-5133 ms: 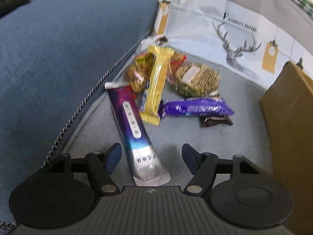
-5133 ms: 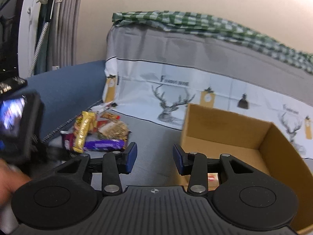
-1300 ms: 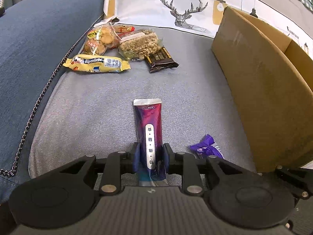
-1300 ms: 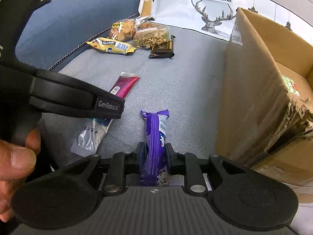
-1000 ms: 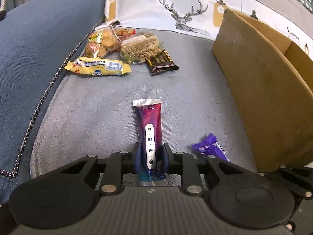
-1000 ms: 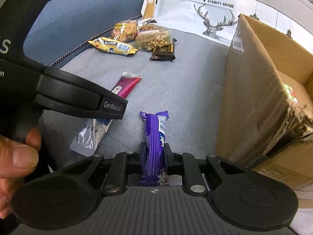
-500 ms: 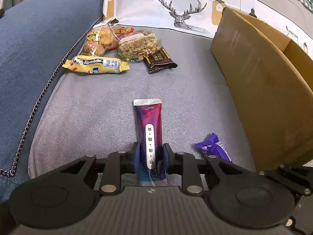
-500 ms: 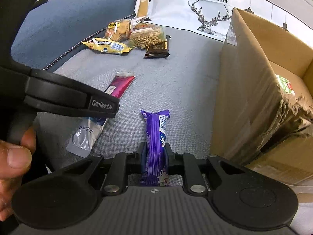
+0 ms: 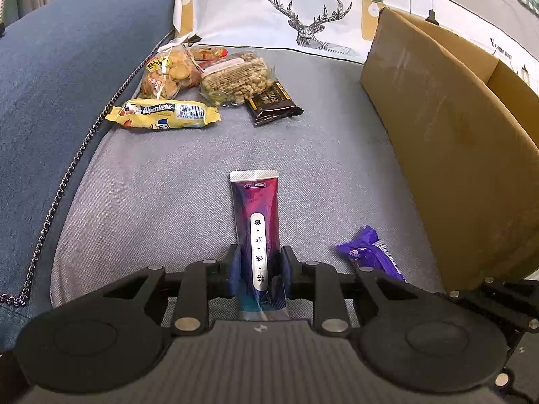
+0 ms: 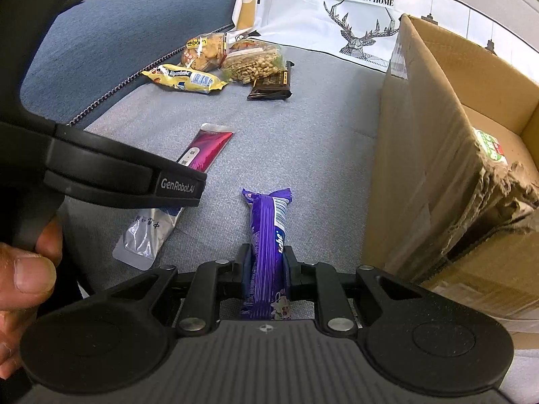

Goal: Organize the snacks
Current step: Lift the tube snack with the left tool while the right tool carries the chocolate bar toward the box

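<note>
My left gripper [image 9: 258, 262] is shut on a long purple-and-silver snack pouch [image 9: 257, 222], held above the grey sofa seat [image 9: 151, 195]. My right gripper [image 10: 267, 262] is shut on a purple candy bar [image 10: 269, 229]; its tip also shows in the left wrist view [image 9: 367, 252]. The pouch also shows in the right wrist view [image 10: 205, 149], partly behind the left gripper's body. The open cardboard box [image 9: 454, 128] stands to the right of both grippers, and a green-labelled packet [image 10: 490, 144] lies inside it.
At the back left of the seat lie a yellow Alpenliebe bar [image 9: 163, 112], a cookie bag [image 9: 168, 74], a peanut-brittle pack [image 9: 235, 79] and a dark chocolate bar [image 9: 273, 102]. A blue armrest [image 9: 50, 77] rises at left. A deer-print cloth [image 9: 303, 17] hangs behind.
Both grippers stay shut on their snacks. The views have shifted only slightly, with the snack pile and box drifting a little in frame.
</note>
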`<state>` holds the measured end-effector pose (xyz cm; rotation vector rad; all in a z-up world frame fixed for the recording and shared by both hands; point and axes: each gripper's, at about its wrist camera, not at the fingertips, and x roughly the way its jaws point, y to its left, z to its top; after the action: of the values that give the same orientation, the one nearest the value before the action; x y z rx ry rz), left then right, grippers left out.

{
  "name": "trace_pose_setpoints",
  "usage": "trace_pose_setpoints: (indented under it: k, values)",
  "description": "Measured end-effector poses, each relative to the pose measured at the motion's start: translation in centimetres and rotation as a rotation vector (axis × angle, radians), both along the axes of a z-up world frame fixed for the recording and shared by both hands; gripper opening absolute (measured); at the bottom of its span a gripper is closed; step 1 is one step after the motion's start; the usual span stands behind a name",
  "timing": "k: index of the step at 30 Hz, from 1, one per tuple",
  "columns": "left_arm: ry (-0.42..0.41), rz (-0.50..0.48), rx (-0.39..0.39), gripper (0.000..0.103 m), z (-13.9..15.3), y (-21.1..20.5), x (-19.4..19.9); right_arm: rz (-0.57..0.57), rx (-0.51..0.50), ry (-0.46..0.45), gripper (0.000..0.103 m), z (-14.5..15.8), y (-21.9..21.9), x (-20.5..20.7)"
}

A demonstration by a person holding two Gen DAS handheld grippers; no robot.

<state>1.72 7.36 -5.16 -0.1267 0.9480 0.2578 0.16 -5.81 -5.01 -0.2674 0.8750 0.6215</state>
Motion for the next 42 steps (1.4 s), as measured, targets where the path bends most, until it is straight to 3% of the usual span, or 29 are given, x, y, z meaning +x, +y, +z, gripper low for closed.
trace_pose_setpoints:
  k: [16, 29, 42]
  values:
    - [-0.031, 0.010, -0.009, 0.023, 0.4, 0.2, -0.3, 0.008, -0.015, -0.046, 0.017, 0.4, -0.1, -0.4]
    - [-0.274, 0.084, -0.192, 0.023, 4.2, 3.1, -2.6, 0.011, 0.140, -0.220, 0.017, 5.3, -0.9, -1.5]
    - [-0.270, 0.150, -0.361, 0.023, 5.9, 5.2, -3.8, 0.050, 0.323, -0.374, 0.017, 10.1, -3.5, -2.5]
